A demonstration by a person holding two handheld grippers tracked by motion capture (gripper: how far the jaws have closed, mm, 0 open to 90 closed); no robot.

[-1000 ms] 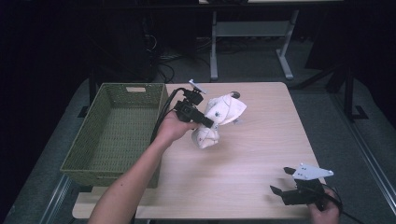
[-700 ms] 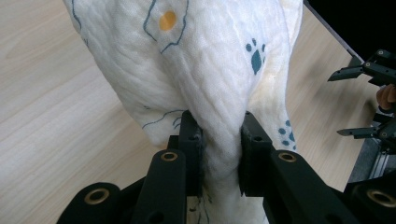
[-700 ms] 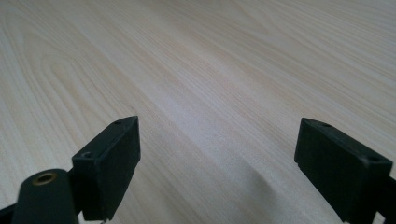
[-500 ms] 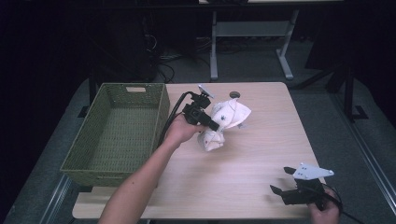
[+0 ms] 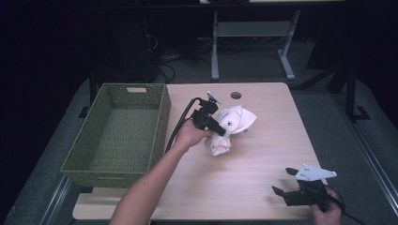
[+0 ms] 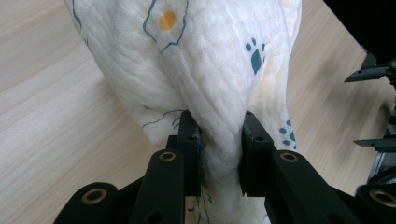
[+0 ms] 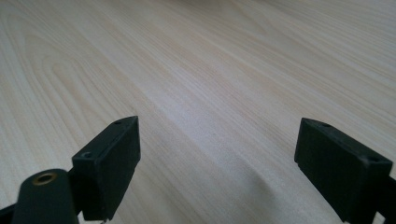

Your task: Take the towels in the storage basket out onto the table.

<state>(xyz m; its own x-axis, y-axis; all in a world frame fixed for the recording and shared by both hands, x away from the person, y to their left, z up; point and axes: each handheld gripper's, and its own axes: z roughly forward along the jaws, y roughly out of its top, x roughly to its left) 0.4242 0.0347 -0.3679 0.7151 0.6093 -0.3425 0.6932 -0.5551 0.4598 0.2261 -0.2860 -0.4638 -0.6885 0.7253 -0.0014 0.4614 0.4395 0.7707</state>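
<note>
Cloth [image 6: 205, 93] pinched between my left gripper's [image 5: 218, 131] jaws, bunched on the table [image 5: 263, 140] just right of the basket [image 5: 117, 136] | my right gripper [image 5: 287, 182] wide open, holding nothing, well apart from the basket, above bare table.

Light wood-grain rectangular table [image 5: 253, 187], round cable hole [image 5: 236, 95] near far edge. Green woven rectangular basket [image 5: 117, 136] sits on left part, hanging over left edge (handle slot in far wall). White crumpled cloth with blue paw prints [image 5: 230, 129] lies near table centre, just right of basket, touching tabletop. Same cloth on wood in left gripper view [image 6: 201, 70]. Bare wood in right gripper view [image 7: 210, 93].
</note>
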